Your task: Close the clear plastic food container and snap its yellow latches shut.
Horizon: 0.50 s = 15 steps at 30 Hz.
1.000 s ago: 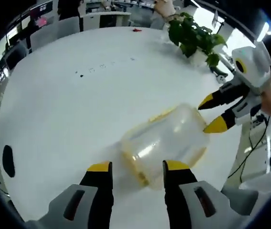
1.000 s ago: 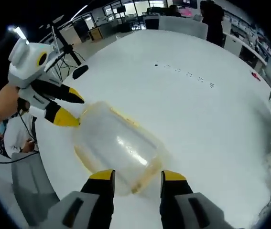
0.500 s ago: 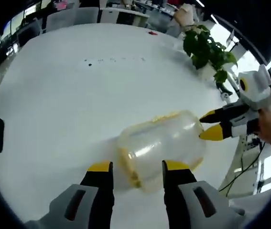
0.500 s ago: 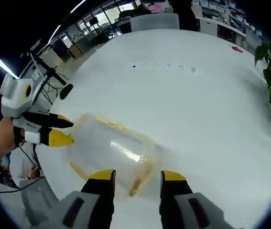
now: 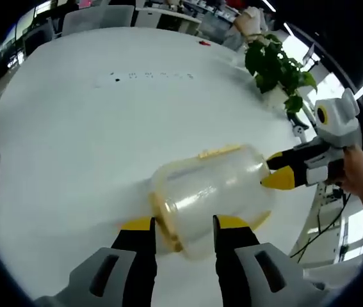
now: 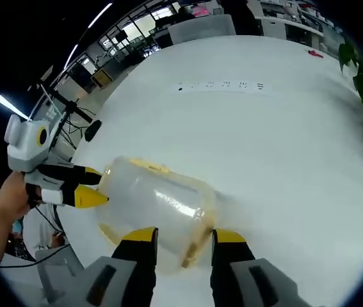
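Left gripper view: clear container (image 5: 210,192) sideways between both tongs.

**An open-plan office or lab floor**

The work happens on a large, round white tabletop (image 5: 72,128) in a wide room. Beyond its far edge in the left gripper view stand grey chairs (image 5: 95,16) and rows of desks (image 5: 168,16). A leafy green potted plant (image 5: 277,64) sits at the tabletop's edge. The right gripper view shows long ceiling strip lights (image 6: 91,25), more desks (image 6: 290,25) with a chair (image 6: 200,29), and a tripod stand (image 6: 63,105) beside the tabletop.
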Each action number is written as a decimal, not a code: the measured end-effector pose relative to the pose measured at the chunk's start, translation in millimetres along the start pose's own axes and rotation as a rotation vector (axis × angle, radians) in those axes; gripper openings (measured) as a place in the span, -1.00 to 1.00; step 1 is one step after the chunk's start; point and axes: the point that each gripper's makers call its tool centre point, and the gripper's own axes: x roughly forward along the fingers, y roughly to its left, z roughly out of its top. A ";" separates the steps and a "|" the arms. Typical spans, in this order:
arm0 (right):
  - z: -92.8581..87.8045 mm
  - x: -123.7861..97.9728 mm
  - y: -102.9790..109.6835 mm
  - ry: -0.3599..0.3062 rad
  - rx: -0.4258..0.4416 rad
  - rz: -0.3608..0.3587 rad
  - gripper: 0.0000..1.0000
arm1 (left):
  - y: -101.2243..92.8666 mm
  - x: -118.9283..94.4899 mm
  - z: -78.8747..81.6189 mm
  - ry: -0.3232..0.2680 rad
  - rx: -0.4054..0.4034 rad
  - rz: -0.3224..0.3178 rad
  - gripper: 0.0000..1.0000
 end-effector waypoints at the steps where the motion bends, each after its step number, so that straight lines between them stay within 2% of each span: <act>1: 0.0 0.1 0.0 0.000 0.000 0.000 -0.39 | -0.1 0.1 0.0 0.001 0.001 0.000 -0.36; 10: -1.0 0.6 1.5 -0.006 -0.014 -0.010 -0.45 | -4.3 0.2 0.1 -0.003 0.019 0.012 -0.44; 11: 0.3 2.1 3.6 -0.025 -0.011 -0.012 -0.46 | -13.8 3.4 4.8 -0.041 -0.005 -0.031 -0.47; 12: -0.9 1.1 1.2 -0.021 -0.014 -0.004 -0.47 | -8.9 1.6 1.7 -0.028 0.011 -0.010 -0.47; 13: 0.2 1.6 1.1 -0.033 0.021 0.017 -0.48 | -7.3 0.9 1.3 -0.026 0.008 -0.008 -0.47; 15: 0.5 1.7 1.0 -0.027 0.005 0.014 -0.49 | -5.9 2.0 1.4 -0.015 0.026 0.001 -0.47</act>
